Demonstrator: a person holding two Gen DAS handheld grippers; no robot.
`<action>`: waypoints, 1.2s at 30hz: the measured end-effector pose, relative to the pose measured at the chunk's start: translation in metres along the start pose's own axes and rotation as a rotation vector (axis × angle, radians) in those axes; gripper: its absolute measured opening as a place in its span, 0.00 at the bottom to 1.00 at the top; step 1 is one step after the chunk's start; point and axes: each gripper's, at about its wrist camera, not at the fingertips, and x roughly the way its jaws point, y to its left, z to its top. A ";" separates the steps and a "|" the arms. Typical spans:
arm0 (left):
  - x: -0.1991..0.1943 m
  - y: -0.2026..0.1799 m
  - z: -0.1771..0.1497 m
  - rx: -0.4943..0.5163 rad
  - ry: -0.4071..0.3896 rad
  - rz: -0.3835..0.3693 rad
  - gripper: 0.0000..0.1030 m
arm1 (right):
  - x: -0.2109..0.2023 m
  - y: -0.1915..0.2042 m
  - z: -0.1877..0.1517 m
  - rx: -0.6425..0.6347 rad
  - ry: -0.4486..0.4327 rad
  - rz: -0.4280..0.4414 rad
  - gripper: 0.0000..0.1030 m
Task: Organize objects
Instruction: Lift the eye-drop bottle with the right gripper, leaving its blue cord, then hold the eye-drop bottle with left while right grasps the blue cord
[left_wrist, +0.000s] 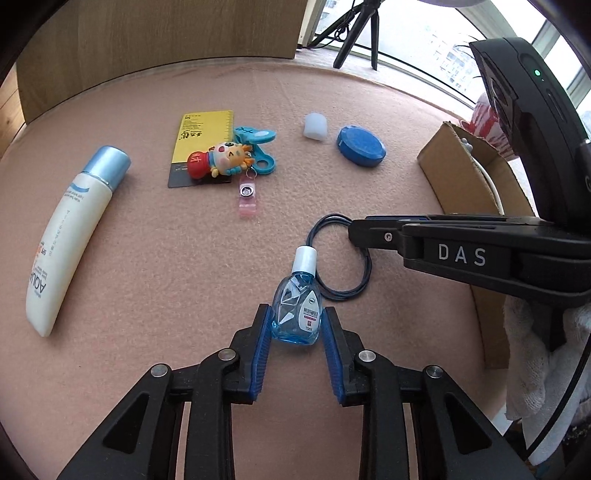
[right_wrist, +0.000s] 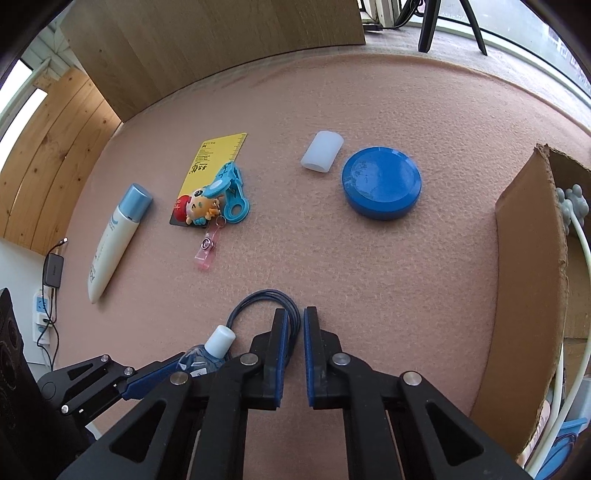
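I have the left claw (left_wrist: 297, 325) down over the small blue eye-drop bottle (left_wrist: 297, 314), which lies on the pink felt bench (left_wrist: 184, 258) with its white cap pointing away from me. The blue pads sit against the bottle's two sides, so I read it as gripped. My right claw (right_wrist: 295, 317) is nearly closed, and the thin dark blue cord loop (right_wrist: 266, 299) runs between its pads; from the left wrist view its tip sits right on that loop, just beyond the bottle's cap.

Taking the bottle as my landmark: the cord loop curls around its cap end, touching or nearly so. Well beyond it, a yellow card (left_wrist: 203, 136) carries a cartoon figure keychain (left_wrist: 218, 158) and a teal clip (left_wrist: 258, 147), with a pink badge strap (left_wrist: 245, 199) trailing toward the bottle. Far off to its left lies a white sunscreen tube (left_wrist: 66, 236) with a light blue cap. Beyond and slightly right rest a translucent white cap (left_wrist: 316, 127) and a round blue tin (left_wrist: 361, 146), side by side. To the right stands an open cardboard box (left_wrist: 454, 173).
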 end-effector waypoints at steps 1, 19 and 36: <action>0.000 0.002 0.000 -0.005 -0.003 0.001 0.28 | 0.000 0.001 0.000 -0.002 0.000 -0.004 0.07; -0.009 0.042 -0.005 -0.142 -0.040 -0.033 0.26 | -0.021 0.008 -0.038 0.035 -0.095 -0.022 0.04; -0.039 0.023 -0.002 -0.137 -0.090 -0.093 0.26 | -0.106 -0.009 -0.067 0.110 -0.259 0.022 0.04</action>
